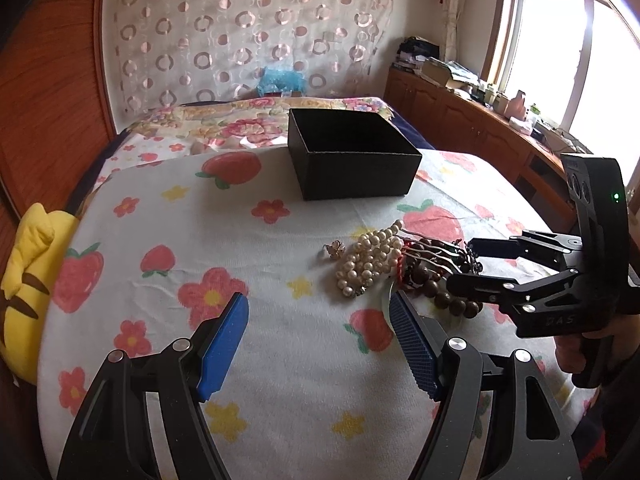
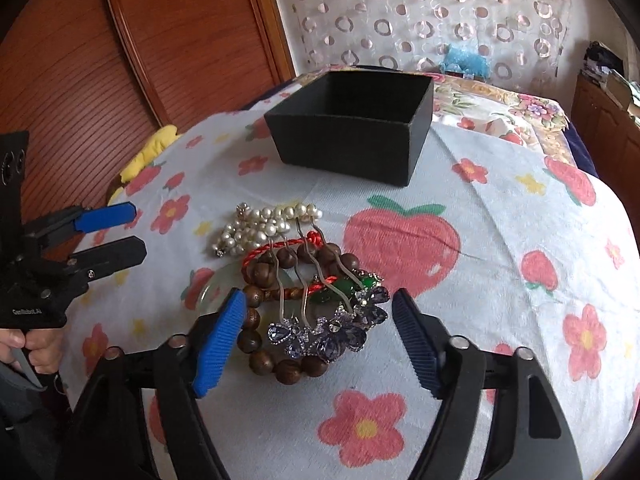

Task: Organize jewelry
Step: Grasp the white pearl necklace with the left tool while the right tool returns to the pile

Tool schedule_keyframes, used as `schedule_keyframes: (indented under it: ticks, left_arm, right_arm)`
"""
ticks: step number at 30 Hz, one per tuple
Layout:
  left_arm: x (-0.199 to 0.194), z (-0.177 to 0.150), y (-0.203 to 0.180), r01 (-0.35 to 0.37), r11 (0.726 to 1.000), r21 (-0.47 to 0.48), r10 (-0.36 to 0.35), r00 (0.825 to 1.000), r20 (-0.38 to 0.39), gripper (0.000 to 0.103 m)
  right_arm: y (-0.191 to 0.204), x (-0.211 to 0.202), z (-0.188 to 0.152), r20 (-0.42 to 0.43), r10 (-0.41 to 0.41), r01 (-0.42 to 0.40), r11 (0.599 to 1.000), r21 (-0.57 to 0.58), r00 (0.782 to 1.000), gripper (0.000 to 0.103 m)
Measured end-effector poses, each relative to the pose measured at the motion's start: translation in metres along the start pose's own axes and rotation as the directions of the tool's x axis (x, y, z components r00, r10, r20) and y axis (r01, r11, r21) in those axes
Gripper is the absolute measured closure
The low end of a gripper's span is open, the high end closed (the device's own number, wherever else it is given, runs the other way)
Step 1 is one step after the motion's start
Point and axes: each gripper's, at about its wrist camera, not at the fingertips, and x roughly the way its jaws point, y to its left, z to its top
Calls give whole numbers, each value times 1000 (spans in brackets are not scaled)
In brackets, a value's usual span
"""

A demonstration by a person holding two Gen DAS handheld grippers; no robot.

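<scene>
An open black box (image 1: pixel 354 159) (image 2: pixel 352 124) stands on the flowered cloth. In front of it lies a jewelry pile: a pearl strand (image 1: pixel 370 260) (image 2: pixel 260 226), a brown wooden bead bracelet (image 2: pixel 276 360) (image 1: pixel 452 300), a red cord (image 2: pixel 280 250), silver hairpins with purple crystal flowers (image 2: pixel 328 332), a pale jade bangle (image 2: pixel 210 292) and a small ring (image 1: pixel 334 249). My left gripper (image 1: pixel 320 340) is open and empty, just left of the pile. My right gripper (image 2: pixel 318 340) is open, its jaws on either side of the crystal hairpins and bead bracelet.
A white cloth with strawberries and flowers (image 1: pixel 248 380) covers the round surface. A yellow plush toy (image 1: pixel 28 280) lies at the left edge. A wooden wardrobe (image 2: pixel 160 40), a curtain (image 1: pixel 248 32) and a wooden cabinet with clutter (image 1: pixel 480 120) stand behind.
</scene>
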Motion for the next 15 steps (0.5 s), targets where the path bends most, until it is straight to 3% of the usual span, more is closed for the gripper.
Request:
schedule_keyframes:
  ticks: [11, 15]
  left_arm:
    - [22, 16, -7, 16, 998, 62, -14, 999, -29, 33]
    - [33, 23, -14, 51, 994, 99, -46, 998, -52, 42]
  right_arm:
    - [-14, -22, -6, 44, -28, 28, 1000, 4, 999, 42]
    - [-19, -30, -10, 57, -42, 42, 999, 5, 998, 42]
